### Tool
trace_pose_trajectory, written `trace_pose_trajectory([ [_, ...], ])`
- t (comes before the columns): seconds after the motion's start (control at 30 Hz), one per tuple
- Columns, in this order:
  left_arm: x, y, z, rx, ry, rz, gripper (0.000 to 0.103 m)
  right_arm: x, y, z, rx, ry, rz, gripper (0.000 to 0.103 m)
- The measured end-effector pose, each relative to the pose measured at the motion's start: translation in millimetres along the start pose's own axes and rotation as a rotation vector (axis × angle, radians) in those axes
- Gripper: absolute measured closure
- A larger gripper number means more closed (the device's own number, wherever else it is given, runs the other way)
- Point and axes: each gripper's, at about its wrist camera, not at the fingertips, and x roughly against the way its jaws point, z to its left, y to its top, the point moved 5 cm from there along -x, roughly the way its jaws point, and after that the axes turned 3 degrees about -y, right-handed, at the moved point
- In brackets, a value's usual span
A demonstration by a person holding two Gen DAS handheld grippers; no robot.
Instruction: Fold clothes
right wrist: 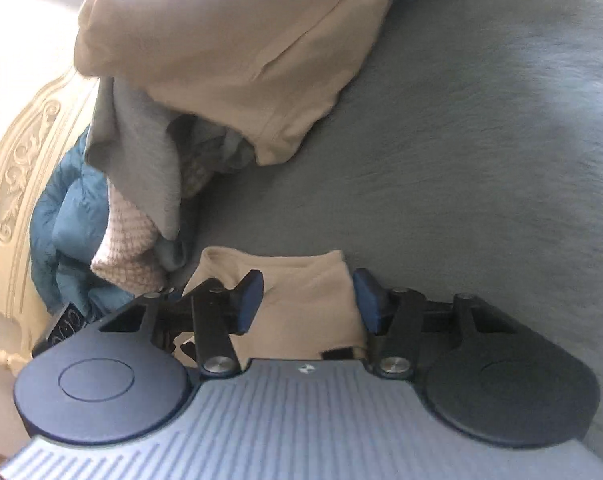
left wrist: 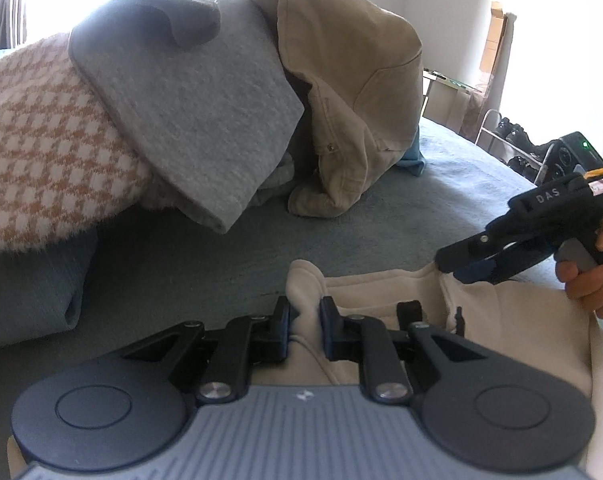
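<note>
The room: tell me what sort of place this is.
Most likely a bedroom at home. The clothes lie piled on a bed with a grey-blue blanket, a carved cream headboard stands behind the pile, and a shoe rack stands by the wall.

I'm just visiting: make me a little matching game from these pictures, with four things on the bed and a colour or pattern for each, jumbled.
Things:
1. jacket heaped at the back
2. fuzzy sweater on the left
3. garment pinched in the left gripper
4. bed cover

Looks:
A. cream
B. grey-blue
C. tan
D. orange and white checks

Pairs: 1-C, 2-D, 3-A, 4-B
</note>
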Motion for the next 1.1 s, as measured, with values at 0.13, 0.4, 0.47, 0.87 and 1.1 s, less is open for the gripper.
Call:
trace_pose_trajectory([
  [0.13, 2, 1, -1, 0.000, 0.007, -0.007, 0.086, -4, -3, 12, 0.081, -0.068, 0.001, 0.084],
  [0.4, 25, 10, -13, -0.019, 0.026, -0.057, 0.087, 18, -16, 36, 0.180, -0.126, -0.081, 0.095],
  [0.47, 35, 14, -18, -0.028, 0.026, -0.077, 0.087, 27, -20, 48, 0.204, -0.124, -0.106, 0.096],
  [0.87, 120, 9, -66, -0.129, 0.025, -0.163, 0.088, 75, -76, 115, 0.322, -0.146, -0.171, 0.097],
  [1.1, 170, -11, -92, -0.172, 0.024, -0.201, 0.088, 99, -125, 145, 0.364, -0.138, -0.186, 0.097],
])
